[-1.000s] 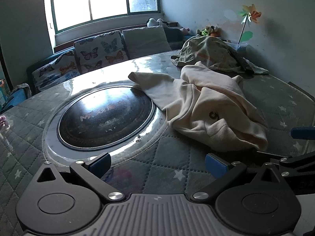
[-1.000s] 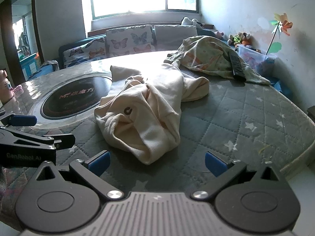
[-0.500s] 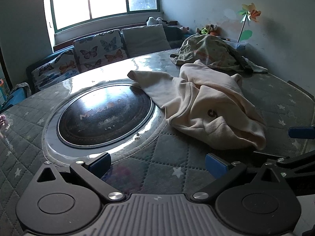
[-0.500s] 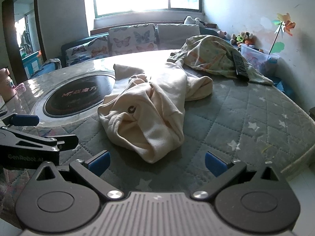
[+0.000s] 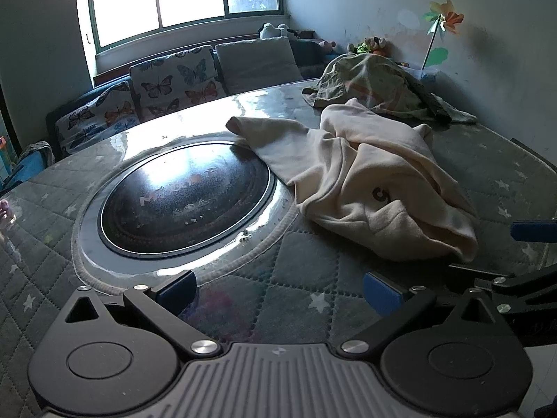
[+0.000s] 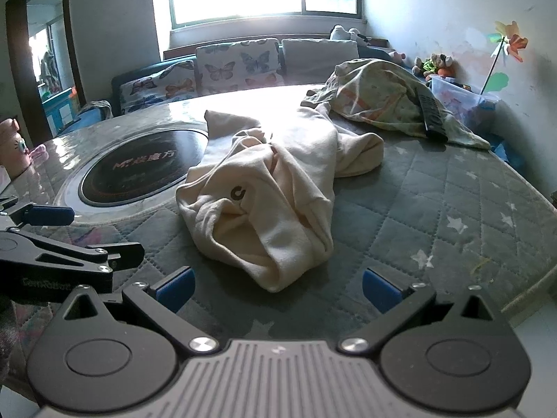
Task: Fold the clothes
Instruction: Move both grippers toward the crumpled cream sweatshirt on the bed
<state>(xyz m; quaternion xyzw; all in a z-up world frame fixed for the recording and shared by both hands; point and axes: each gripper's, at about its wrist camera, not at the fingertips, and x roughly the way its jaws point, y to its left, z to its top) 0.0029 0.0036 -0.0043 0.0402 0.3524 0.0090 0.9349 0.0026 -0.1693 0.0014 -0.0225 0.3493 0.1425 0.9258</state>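
Observation:
A crumpled cream sweatshirt [image 5: 365, 181] [image 6: 271, 188] with a small dark round logo lies bunched on the quilted grey table cover [image 5: 306, 292] [image 6: 435, 216]. Its near end lies just ahead of my right gripper [image 6: 276, 287], which is open with nothing between its blue-tipped fingers. My left gripper [image 5: 278, 287] is also open and holds nothing, over the cover in front of the round black hotplate [image 5: 184, 195]; the sweatshirt lies ahead and to its right. Each gripper shows at the edge of the other's view.
A patterned green garment [image 6: 379, 97] [image 5: 376, 83] is heaped at the back right with a black remote control [image 6: 431, 115] on it. The hotplate [image 6: 139, 170] is sunk in the table's middle left. A pink toy [image 6: 14, 146] stands at the left; a butterfly-print sofa [image 6: 236, 69] lies behind.
Both grippers have come a little closer to the sweatshirt, which now looks larger and nearer. The sweatshirt itself has not moved, and both grippers stay open.

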